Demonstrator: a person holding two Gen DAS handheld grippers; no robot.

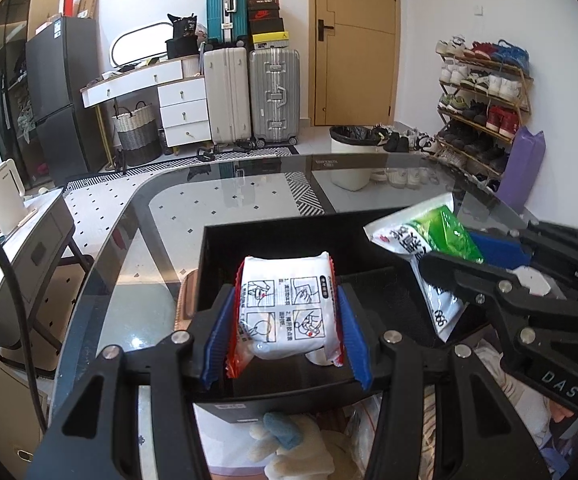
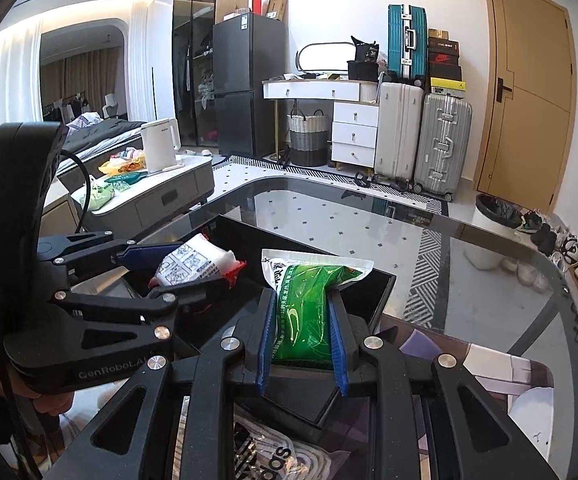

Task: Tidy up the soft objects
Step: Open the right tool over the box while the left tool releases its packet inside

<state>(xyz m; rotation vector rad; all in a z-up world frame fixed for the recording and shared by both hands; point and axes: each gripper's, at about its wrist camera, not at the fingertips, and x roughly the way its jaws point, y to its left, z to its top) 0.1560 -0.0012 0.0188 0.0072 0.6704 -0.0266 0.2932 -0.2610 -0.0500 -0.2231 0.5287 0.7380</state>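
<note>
Left gripper (image 1: 287,320) pinches a white, red-edged soft tissue pack (image 1: 287,308) over the open black rectangular box (image 1: 273,236), near left. Right gripper (image 2: 303,340) pinches a green-and-white soft pouch (image 2: 309,304), long axis pointing far, over the box's right side.

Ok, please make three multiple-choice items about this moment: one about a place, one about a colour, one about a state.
1. Where is the black box?
A. on the glass table
B. on the floor
C. on the shoe rack

2. What colour besides white is the packet in the right claw?
A. purple
B. green
C. yellow

3. What is the left claw doing?
A. hanging open and empty
B. gripping a plush toy
C. gripping a white packet with red edges

Answers: 1 A, the box stands on the glass table. 2 B, the packet's front is green. 3 C, the blue pads press both sides of the white packet with red edges, above the box.
</note>
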